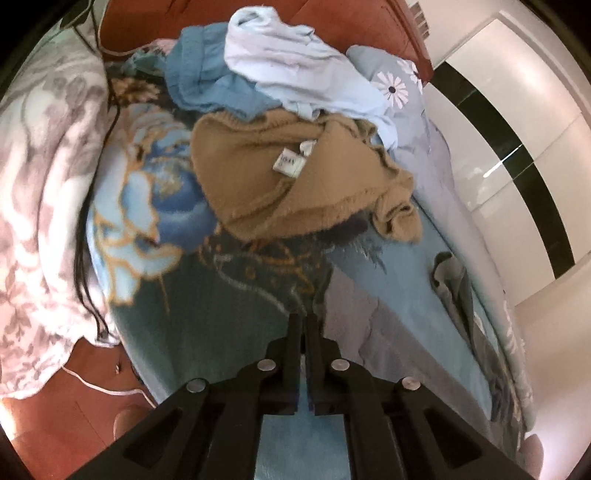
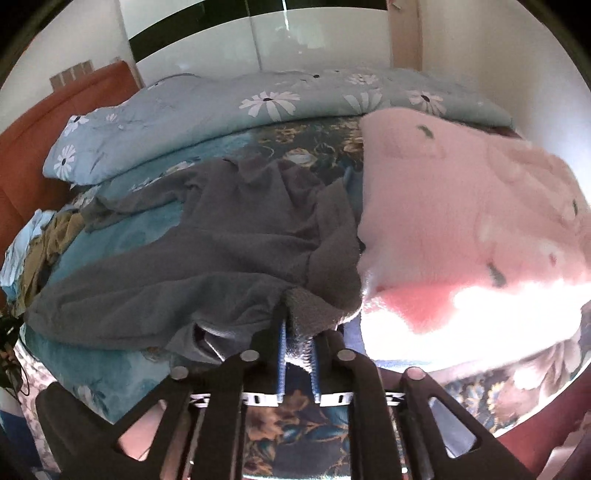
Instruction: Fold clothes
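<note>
In the right wrist view a grey garment lies crumpled across the blue floral bed cover. My right gripper is shut on a fold of its near edge. In the left wrist view my left gripper is shut and empty, hovering above the bed cover. Beyond it lies a pile of clothes: a tan knit sweater with a white label, a blue garment and a pale blue garment. An edge of the grey garment shows at right.
A pink fleece blanket lies right of the grey garment. A daisy-print duvet lines the far side. A pale floral quilt and a black cable lie left. A red headboard and white wardrobe stand beyond.
</note>
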`<state>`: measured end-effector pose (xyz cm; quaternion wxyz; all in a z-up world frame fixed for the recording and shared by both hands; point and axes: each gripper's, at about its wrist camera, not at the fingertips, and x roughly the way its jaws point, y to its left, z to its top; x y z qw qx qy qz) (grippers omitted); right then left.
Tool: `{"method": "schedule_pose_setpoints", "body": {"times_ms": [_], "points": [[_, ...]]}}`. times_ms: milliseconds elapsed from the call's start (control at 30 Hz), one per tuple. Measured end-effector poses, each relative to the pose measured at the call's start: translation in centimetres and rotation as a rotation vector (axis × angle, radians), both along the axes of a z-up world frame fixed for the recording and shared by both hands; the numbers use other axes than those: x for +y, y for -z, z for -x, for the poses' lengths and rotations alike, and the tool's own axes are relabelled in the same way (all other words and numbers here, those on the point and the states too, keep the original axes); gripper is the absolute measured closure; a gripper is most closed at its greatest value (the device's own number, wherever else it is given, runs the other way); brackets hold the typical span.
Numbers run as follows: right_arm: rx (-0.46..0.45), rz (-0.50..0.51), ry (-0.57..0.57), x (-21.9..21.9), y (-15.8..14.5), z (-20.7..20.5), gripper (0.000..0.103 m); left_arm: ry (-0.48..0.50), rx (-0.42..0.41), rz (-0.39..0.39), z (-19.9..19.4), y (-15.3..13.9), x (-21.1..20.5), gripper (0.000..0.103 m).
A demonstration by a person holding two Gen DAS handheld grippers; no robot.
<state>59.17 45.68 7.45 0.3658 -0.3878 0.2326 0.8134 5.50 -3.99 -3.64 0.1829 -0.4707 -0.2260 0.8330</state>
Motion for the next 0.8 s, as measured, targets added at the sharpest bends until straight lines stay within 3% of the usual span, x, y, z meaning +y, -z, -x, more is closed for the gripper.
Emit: {"method": "schedule_pose_setpoints", "body": {"times_ms": [33, 100, 200, 400, 433, 467, 500, 633, 800], "points": [[-0.011, -0.011, -0.003, -0.2, -0.2, -0.1, 0.080, -0.001, -0.004, -0.005, -0.3, 0.1, 0.0, 0.086], [-0.052, -0.052, 0.015, -0.7, -0.7, -0.5, 0.063, 0.003, -0.014, -0.008, -0.6, 0.6, 0.2, 0.059], [-0.046, -0.090, 0.053, -1.3, -1.7, -1.5, 0.062, 0.023, -0.050, -0.037, -0.7, 1.6, 1.0, 0.057], [-0.021, -0.063, -0.115, -3.3, -0.6, 2.5, 0.059, 0.019, -0.044, -0.039, -0.7, 1.9, 2.6, 0.060], [-0.036, -0.045, -0.168, -3.8, 0.2, 3.9, 0.059, 0.009, -0.043, -0.044, -0.6, 1.9, 2.6, 0.064], [-0.051, -0.028, -0.221, -4.2, 1.1, 5.3, 0.059, 0.001, -0.040, -0.049, -0.5, 1.8, 2.6, 0.082], [-0.074, -0.016, -0.273, -4.7, 2.1, 6.8, 0.059, -0.006, -0.039, -0.051, -0.4, 1.8, 2.6, 0.091], [-0.176, -0.012, -0.393, -4.7, 5.5, 10.4, 0.059, -0.013, -0.020, -0.065, 0.1, 1.1, 2.5, 0.091], [-0.300, -0.046, -0.403, -2.9, 8.6, 11.6, 0.059, -0.005, -0.029, -0.075, 0.5, 1.3, 2.4, 0.091]]}}
